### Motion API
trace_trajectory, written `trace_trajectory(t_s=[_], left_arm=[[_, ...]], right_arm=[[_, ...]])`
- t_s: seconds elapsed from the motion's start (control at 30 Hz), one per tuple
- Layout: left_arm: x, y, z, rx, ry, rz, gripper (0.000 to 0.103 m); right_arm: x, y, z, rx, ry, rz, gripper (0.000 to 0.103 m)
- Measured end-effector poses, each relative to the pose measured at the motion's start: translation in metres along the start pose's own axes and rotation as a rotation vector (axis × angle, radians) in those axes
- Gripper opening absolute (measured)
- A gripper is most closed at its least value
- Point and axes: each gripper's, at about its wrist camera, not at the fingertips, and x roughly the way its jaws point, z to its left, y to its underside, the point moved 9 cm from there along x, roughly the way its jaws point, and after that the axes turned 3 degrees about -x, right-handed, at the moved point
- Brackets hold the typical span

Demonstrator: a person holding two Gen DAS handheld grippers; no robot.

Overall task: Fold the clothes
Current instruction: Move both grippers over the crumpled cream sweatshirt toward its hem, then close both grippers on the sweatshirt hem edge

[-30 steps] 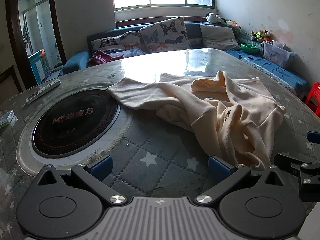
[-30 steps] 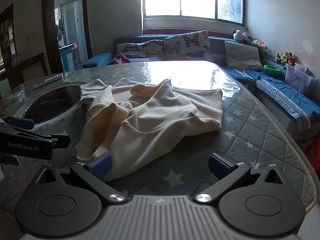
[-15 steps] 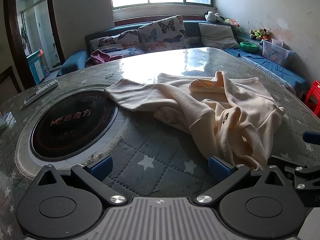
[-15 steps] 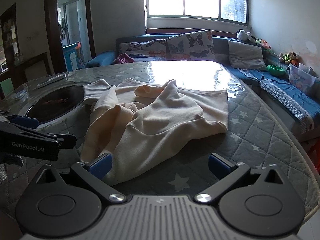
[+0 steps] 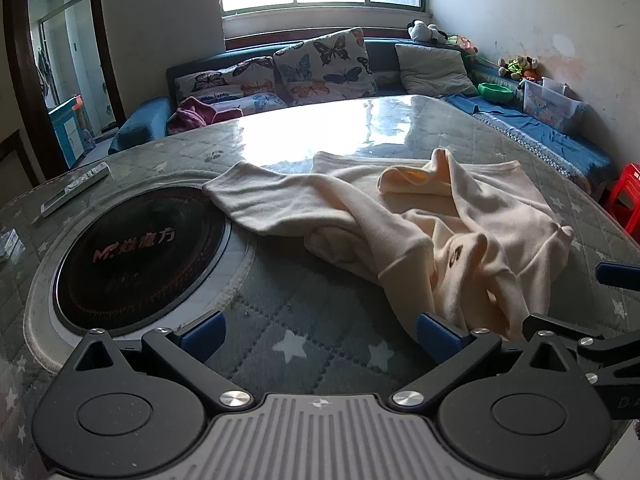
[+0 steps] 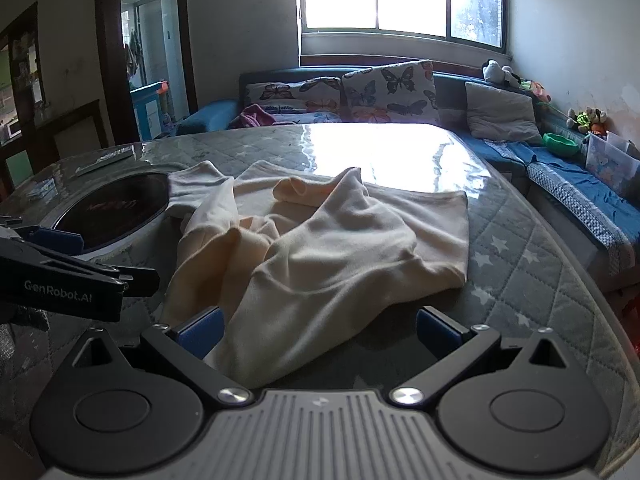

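Note:
A cream long-sleeved top lies crumpled on the quilted grey star-patterned table; one sleeve stretches left toward the round black cooktop. My left gripper hovers open over bare table, its right blue pad close beside the garment's near hem. In the right wrist view the same top spreads ahead, and my right gripper stands open with the near fold of cloth lying between its blue pads. The left gripper's fingers show at the left edge there.
A remote lies beyond the cooktop at the table's left. A blue sofa with butterfly cushions runs behind the table. A red stool stands off the right edge. A doorway opens at the far left.
Both cameras have drifted slightly, so the garment sits a little lower and nearer in each view. The cloth itself has not moved, and both grippers stay open.

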Motion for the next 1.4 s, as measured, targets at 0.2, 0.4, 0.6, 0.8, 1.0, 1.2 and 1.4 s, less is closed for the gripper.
trace_trajectory(t_s=[0.2, 0.4, 0.6, 0.8, 1.0, 1.2, 1.4], left_arm=[[0.004, -0.018, 0.005, -0.018, 0.01, -0.009, 0.103], [0.015, -0.044, 0.009, -0.029, -0.001, -0.025, 0.103], [0.036, -0.069, 0.009, -0.039, -0.01, -0.029, 0.102], [0.064, -0.088, 0.006, -0.063, 0.024, 0.008, 0.087], [0.091, -0.091, -0.009, -0.042, 0.07, 0.073, 0.071], [0.109, -0.084, -0.012, -0.03, 0.068, 0.129, 0.048], [0.108, -0.079, -0.008, -0.032, 0.076, 0.138, 0.02]], right_arm=[[0.008, -0.017, -0.005, -0.012, -0.009, -0.01, 0.103], [0.021, -0.04, -0.013, -0.037, -0.006, -0.027, 0.103], [0.043, -0.065, -0.029, -0.03, -0.002, -0.033, 0.099], [0.077, -0.085, -0.049, 0.012, -0.017, -0.001, 0.081], [0.11, -0.098, -0.055, 0.022, -0.071, 0.038, 0.067], [0.139, -0.102, -0.051, -0.016, -0.075, 0.079, 0.053], [0.154, -0.092, -0.053, 0.006, -0.116, 0.12, 0.019]])
